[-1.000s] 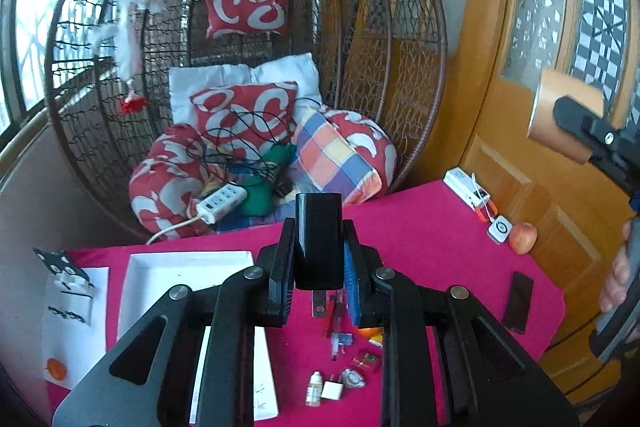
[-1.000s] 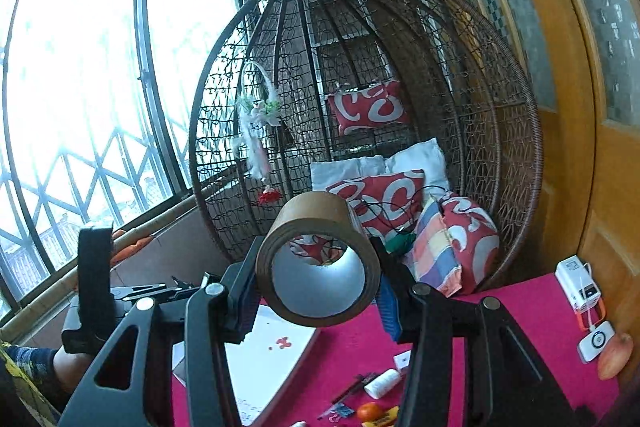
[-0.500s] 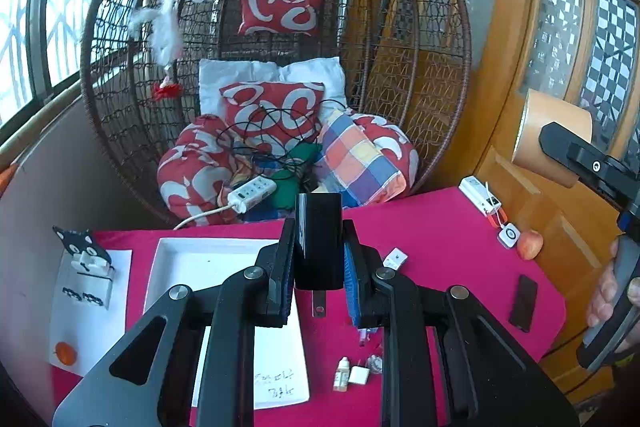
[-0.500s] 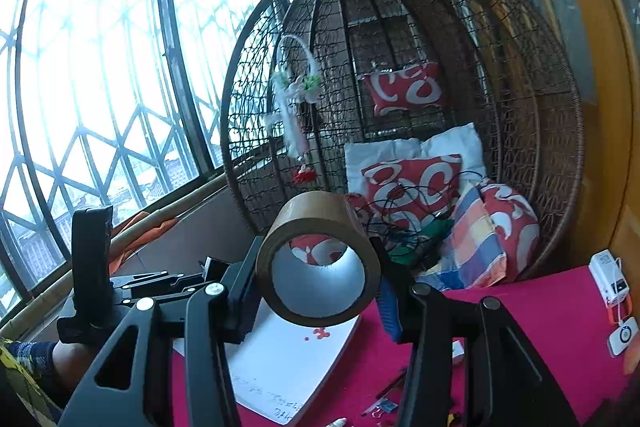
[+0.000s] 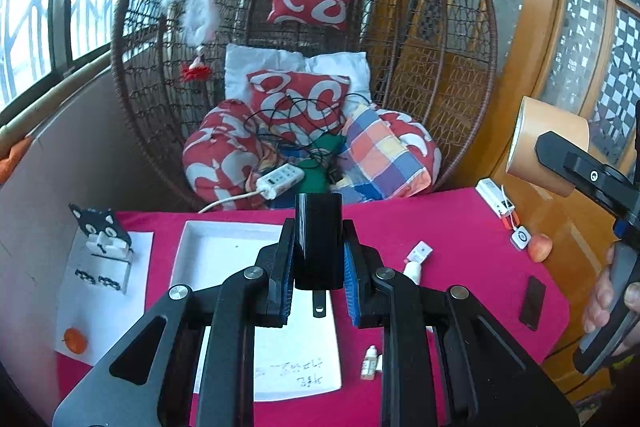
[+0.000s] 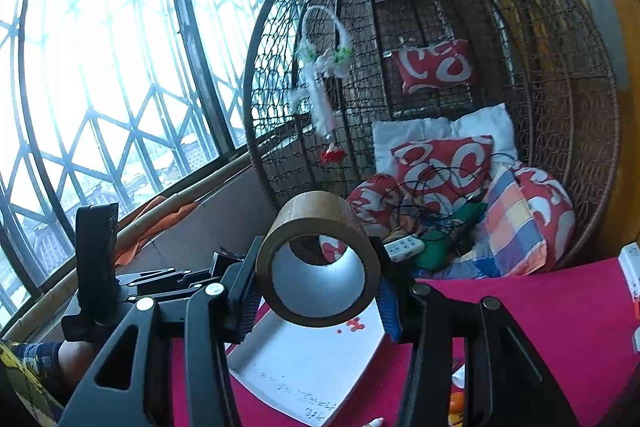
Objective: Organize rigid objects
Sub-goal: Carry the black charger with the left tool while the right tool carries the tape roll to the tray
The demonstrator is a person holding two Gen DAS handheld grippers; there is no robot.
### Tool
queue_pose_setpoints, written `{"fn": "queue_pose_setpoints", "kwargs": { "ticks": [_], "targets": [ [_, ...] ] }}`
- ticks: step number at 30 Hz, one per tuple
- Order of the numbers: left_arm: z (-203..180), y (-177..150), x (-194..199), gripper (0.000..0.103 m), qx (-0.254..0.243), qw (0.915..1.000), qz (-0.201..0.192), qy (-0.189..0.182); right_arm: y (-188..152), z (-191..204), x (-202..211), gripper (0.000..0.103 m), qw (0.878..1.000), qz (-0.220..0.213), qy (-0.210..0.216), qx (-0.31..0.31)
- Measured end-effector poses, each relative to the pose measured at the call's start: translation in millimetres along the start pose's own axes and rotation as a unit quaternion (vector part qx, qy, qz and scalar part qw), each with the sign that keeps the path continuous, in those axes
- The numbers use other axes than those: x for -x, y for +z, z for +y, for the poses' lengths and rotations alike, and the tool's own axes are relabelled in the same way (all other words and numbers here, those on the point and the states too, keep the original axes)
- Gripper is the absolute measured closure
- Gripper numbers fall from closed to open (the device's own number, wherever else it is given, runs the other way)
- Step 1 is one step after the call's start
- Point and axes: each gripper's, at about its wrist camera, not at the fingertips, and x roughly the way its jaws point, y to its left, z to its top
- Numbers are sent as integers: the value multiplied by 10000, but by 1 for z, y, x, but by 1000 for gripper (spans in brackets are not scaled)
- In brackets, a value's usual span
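Note:
My left gripper (image 5: pixel 318 269) is shut on a black plug adapter (image 5: pixel 319 239), held upright with its metal prong hanging below, above the near part of a white tray (image 5: pixel 208 247) on the magenta table. My right gripper (image 6: pixel 318 279) is shut on a brown tape roll (image 6: pixel 318 223), its hollow core facing the camera, above the same tray's (image 6: pixel 304 379) corner. In the left wrist view the tape roll (image 5: pixel 540 139) and the right gripper's finger show at the right edge. The left gripper's body (image 6: pixel 120 287) appears at the left of the right wrist view.
On the magenta cloth (image 5: pixel 460 247) lie a white tube (image 5: pixel 414 261), a small dropper bottle (image 5: pixel 370 363), a black phone (image 5: pixel 532 301), a peach (image 5: pixel 540 247) and white chargers (image 5: pixel 496 197). A white sheet (image 5: pixel 104 287) with a cat-shaped stand and an orange fruit (image 5: pixel 75 341) lies left. A wicker hanging chair (image 5: pixel 300 67) with cushions stands behind.
Both grippers have travelled sideways together, holding their objects. The table and hanging chair have slid rightward in both views, and the white tray now lies more directly under the left gripper.

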Motion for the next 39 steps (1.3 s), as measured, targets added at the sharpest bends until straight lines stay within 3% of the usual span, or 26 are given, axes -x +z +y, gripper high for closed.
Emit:
{"fn": "queue_pose_setpoints", "kwargs": {
  "ticks": [13, 22, 25, 29, 32, 39],
  "targets": [
    [54, -16, -17, 83, 280, 9987, 429, 57, -25, 21, -64, 54, 9977, 635, 203, -108],
    [88, -37, -73, 83, 191, 9941, 1066, -50, -61, 13, -119, 54, 9898, 1400, -53, -263],
    [94, -53, -103, 83, 369, 9871, 1522, -318, -78, 10, -134, 54, 9845, 1720, -164, -299],
    [98, -76, -136, 83, 494, 9774, 2022, -356, -101, 8, -156, 54, 9760, 2118, -241, -452],
    [104, -88, -149, 83, 513, 9731, 2229, -265, -119, 8, -174, 54, 9674, 2460, -287, -526],
    [119, -102, -187, 83, 258, 9590, 2819, 119, -148, 12, -223, 54, 9478, 3120, -654, 40]
  ]
}}
